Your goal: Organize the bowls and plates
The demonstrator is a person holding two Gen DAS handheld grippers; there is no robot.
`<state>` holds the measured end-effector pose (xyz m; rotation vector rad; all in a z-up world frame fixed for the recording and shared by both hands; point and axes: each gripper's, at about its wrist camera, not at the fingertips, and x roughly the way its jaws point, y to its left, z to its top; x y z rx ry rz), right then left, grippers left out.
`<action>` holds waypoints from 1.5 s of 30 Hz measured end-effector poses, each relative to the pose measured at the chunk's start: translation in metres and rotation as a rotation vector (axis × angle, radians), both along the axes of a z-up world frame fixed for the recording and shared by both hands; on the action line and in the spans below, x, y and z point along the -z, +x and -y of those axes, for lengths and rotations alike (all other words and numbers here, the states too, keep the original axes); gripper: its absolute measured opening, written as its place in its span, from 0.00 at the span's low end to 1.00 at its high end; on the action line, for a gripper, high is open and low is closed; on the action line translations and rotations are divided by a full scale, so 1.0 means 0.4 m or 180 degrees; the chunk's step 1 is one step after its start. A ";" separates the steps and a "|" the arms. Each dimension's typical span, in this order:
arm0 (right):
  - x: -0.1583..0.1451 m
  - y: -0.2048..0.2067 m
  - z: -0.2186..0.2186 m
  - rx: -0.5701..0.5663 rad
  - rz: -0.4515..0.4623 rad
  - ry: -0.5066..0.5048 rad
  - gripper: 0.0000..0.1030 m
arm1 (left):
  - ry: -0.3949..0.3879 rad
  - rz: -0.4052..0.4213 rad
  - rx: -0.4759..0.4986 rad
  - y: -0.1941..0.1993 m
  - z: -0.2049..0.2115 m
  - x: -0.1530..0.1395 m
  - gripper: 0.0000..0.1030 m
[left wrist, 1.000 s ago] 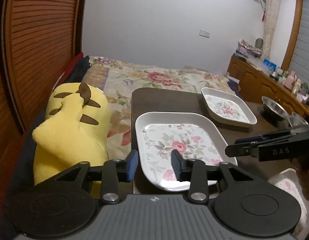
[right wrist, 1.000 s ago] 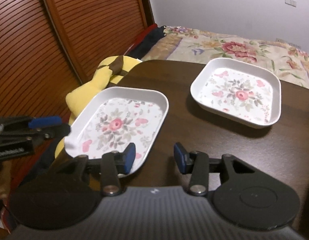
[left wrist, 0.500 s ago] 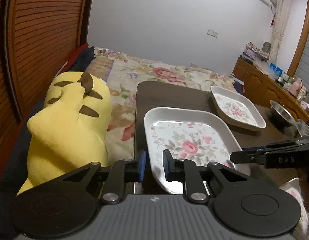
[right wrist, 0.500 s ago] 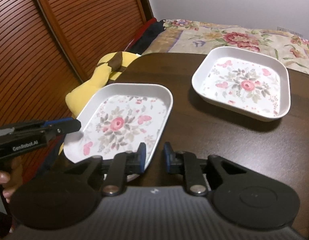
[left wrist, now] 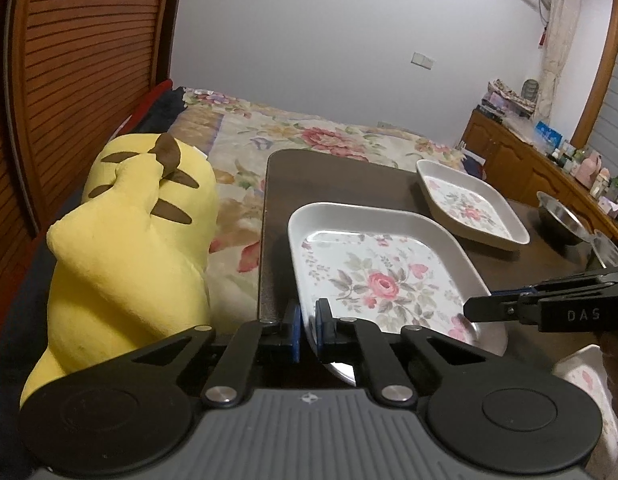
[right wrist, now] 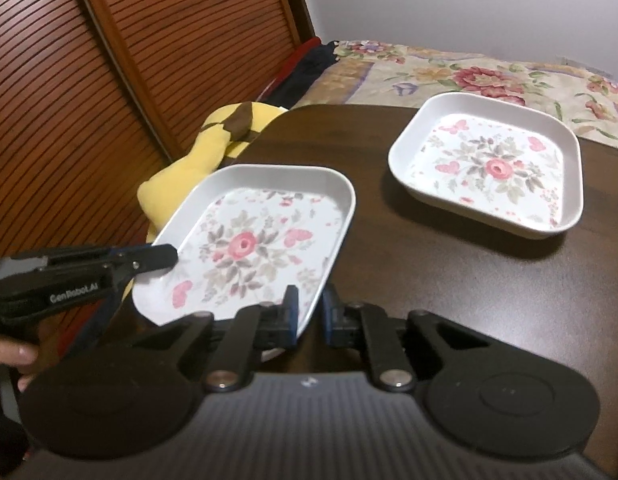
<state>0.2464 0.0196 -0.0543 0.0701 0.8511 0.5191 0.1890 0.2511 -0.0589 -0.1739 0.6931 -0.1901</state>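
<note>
Left wrist: hand-held gripper (left wrist: 307, 330) closed onto plate (left wrist: 383, 276)

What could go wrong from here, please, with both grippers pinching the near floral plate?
1. The left gripper and right gripper each clamp only a thin bit of rim on the near floral plate; uneven lifting may tilt it or let it slip.
2. The plate's near edge overhangs the table, so a slip could drop it off the edge.
3. Swinging it away could knock the far floral plate.
</note>
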 end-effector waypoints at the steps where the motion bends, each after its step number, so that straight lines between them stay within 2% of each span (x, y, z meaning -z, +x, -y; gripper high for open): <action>1: 0.000 -0.002 0.001 -0.0012 -0.0002 0.0006 0.13 | -0.0039 0.0016 0.0000 -0.002 -0.004 -0.006 0.08; 12: -0.038 -0.047 0.076 -0.0031 0.0104 0.0252 0.13 | -0.0115 0.0184 0.0101 -0.058 0.044 -0.047 0.09; 18: -0.060 -0.086 0.133 0.0055 0.0160 0.0350 0.13 | 0.0043 0.0272 0.0237 -0.084 0.112 -0.059 0.10; 30: -0.066 -0.144 0.234 0.0181 0.0271 0.0363 0.13 | 0.0178 0.0392 0.0470 -0.141 0.217 -0.085 0.12; 39: -0.046 -0.209 0.293 0.0205 0.0262 0.0399 0.13 | 0.0085 0.0417 0.0543 -0.208 0.261 -0.079 0.12; 45: -0.040 -0.251 0.331 0.0184 0.0264 0.0442 0.13 | 0.0118 0.0452 0.0630 -0.256 0.293 -0.078 0.12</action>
